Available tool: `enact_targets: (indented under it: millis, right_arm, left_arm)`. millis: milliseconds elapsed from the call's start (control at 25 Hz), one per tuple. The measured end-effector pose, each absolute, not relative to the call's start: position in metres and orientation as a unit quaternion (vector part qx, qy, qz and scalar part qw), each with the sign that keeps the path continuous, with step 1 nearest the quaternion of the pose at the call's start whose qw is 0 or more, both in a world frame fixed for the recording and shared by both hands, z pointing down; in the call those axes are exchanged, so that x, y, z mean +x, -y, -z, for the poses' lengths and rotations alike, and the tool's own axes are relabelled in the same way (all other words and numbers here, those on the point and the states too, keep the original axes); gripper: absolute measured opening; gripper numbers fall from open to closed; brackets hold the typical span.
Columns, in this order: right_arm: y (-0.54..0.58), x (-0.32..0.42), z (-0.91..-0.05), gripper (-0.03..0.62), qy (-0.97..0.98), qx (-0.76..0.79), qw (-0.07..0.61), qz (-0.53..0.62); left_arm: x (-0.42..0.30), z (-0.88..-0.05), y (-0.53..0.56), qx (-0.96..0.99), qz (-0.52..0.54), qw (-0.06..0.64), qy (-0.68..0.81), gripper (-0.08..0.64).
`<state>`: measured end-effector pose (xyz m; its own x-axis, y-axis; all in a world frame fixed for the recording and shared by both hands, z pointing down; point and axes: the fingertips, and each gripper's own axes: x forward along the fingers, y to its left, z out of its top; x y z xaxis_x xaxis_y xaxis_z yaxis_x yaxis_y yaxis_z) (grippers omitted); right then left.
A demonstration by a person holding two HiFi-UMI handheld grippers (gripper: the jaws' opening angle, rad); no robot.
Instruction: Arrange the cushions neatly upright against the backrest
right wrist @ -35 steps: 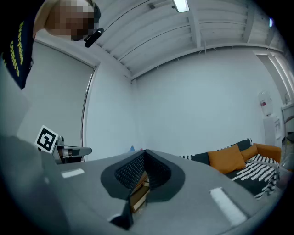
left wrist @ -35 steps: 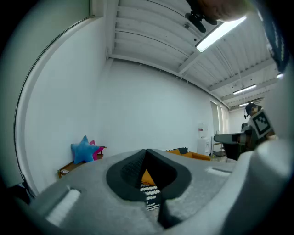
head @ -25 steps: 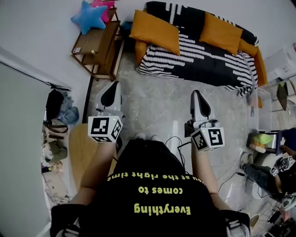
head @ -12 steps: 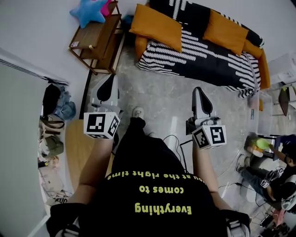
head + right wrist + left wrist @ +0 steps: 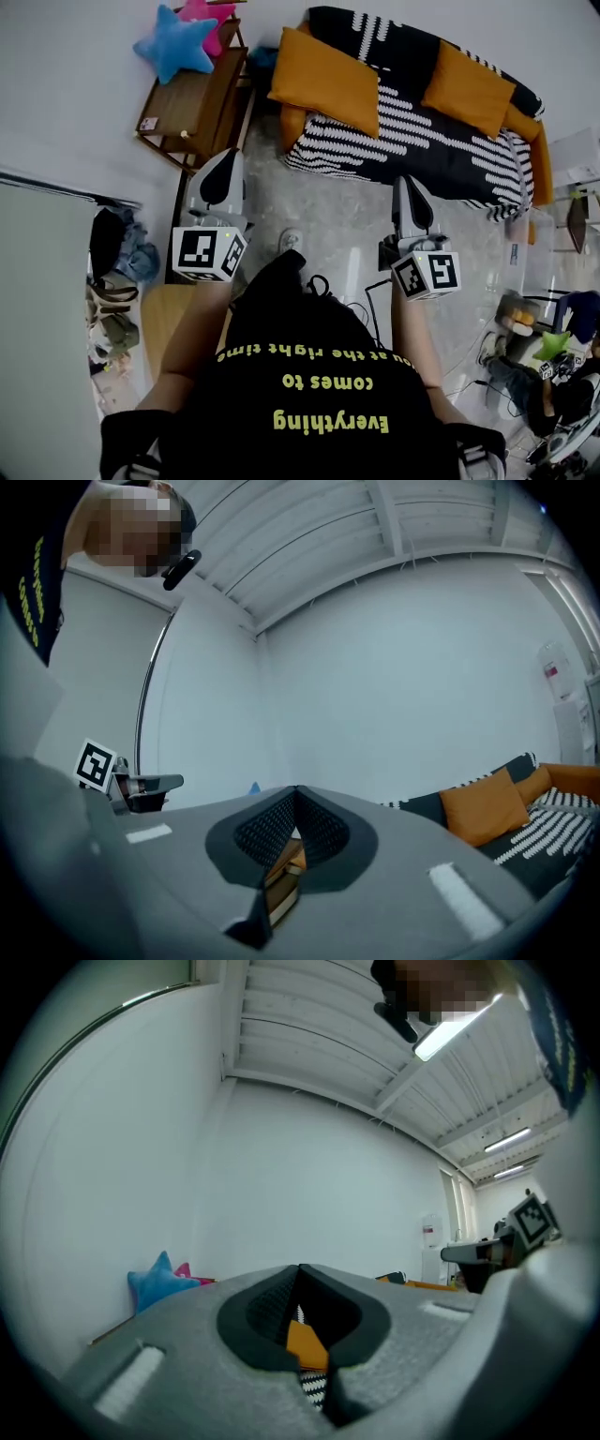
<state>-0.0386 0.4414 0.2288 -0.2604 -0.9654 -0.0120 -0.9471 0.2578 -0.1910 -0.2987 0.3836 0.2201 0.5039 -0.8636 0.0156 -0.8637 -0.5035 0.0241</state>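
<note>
black-and-white striped sofa (image 5: 412, 141) shows whole only in head view. left orange cushion (image 5: 323, 80) lies slumped over sofa's left end, long axis along the seat. right orange cushion (image 5: 469, 89) leans on backrest, and right tool view shows it alone, tilted back. left tool view gives only an orange sliver past its tips, plus blue star plush (image 5: 173, 42). left tool (image 5: 228, 161) and right tool (image 5: 410, 183) both fully closed, holding nothing, pointing at sofa, well apart from cushions.
</note>
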Motion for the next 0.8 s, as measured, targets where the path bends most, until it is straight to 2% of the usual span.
enact_targets:
  millis: [320,800]
  right_arm:
    - [-0.343,-0.046,-0.227,0.012,-0.767,-0.635,0.058,0.071]
    - [-0.265,-0.030,-0.247,0.012,-0.770,-0.631,0.035,0.086]
  left_arm:
    - [-0.300,-0.214,-0.268,0.890,0.007,0.012,0.456,-0.002]
    - [-0.280,-0.241,-0.189,0.887,0.000,0.048,0.459,-0.002]
